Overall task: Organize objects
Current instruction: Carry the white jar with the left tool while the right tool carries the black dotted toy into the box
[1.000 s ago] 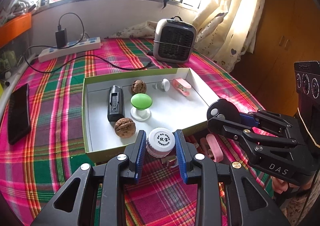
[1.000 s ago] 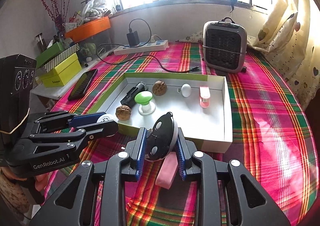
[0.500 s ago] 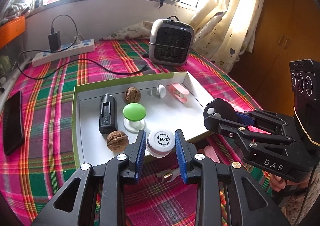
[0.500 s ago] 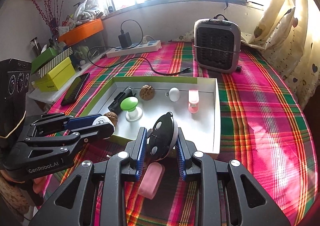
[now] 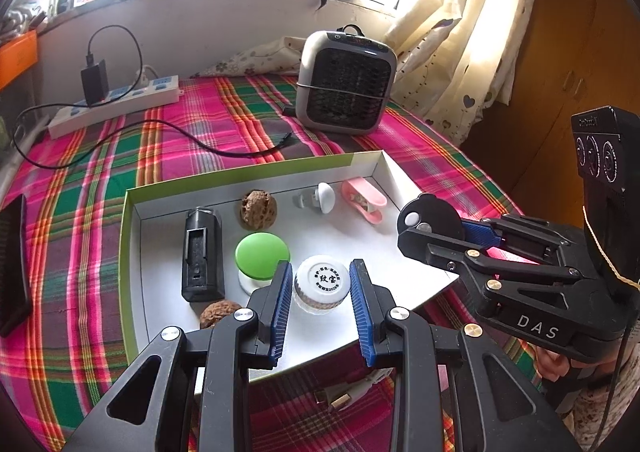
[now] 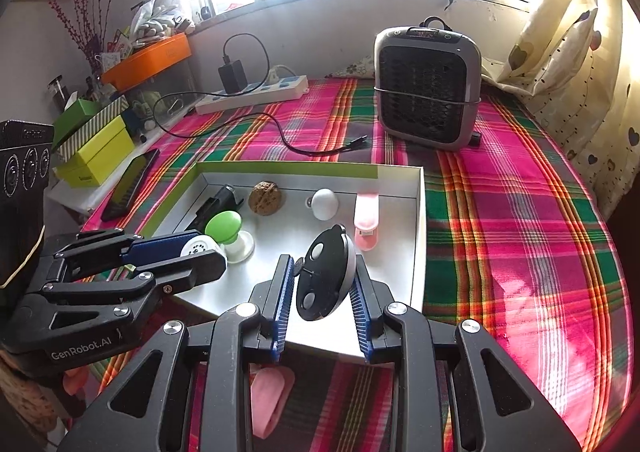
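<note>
Jar (image 5: 322,284) and black disc (image 6: 325,279) held over tray (image 6: 418,236).

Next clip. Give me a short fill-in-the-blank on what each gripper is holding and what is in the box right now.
1. The left gripper is shut on a small jar with a ____ cap.
2. The right gripper is shut on a round ____ gadget.
3. The number of walnuts lying in the box is ____.
4. The pink clip in the box lies next to a small ____ knob.

Missing words: white; black; two; white
</note>
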The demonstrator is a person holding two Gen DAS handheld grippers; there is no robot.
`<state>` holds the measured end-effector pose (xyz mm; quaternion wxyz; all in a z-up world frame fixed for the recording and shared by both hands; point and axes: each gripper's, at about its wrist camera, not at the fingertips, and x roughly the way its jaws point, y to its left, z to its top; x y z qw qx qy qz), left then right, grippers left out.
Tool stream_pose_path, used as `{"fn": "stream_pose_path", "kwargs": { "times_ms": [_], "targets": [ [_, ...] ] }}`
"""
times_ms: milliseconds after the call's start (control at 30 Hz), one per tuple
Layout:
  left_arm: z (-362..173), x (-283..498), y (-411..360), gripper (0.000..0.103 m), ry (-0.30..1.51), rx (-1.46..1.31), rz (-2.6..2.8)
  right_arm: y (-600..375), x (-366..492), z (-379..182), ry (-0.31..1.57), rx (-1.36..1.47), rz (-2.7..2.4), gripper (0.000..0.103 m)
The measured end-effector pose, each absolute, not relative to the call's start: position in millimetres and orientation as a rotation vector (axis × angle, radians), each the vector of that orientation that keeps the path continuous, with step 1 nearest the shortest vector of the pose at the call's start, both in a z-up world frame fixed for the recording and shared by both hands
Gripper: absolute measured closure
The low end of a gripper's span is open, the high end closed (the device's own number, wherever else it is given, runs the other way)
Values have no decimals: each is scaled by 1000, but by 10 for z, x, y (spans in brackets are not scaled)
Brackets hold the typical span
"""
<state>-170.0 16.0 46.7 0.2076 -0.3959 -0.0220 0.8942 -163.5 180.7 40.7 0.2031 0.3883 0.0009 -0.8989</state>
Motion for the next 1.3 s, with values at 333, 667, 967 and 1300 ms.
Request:
{"fn": "stream_pose_path", "kwargs": {
  "times_ms": [333,667,967,1300],
  "targets": [
    [400,-1851,256,76,-24,-1125,2469,1785,-1799,360,28,1120,-2481,74],
    [343,-1952,302,76,-5,-1152,2466,1759,-1925,305,75,1156,-2461,74],
    [325,-2014,284,76,26,-1161,2490,1749,-2012,253,104,1179,-2448,74],
    [323,-2060,299,76,48,-1161,2504,1686,-2073,205,141,1193,-2439,74]
  ]
}}
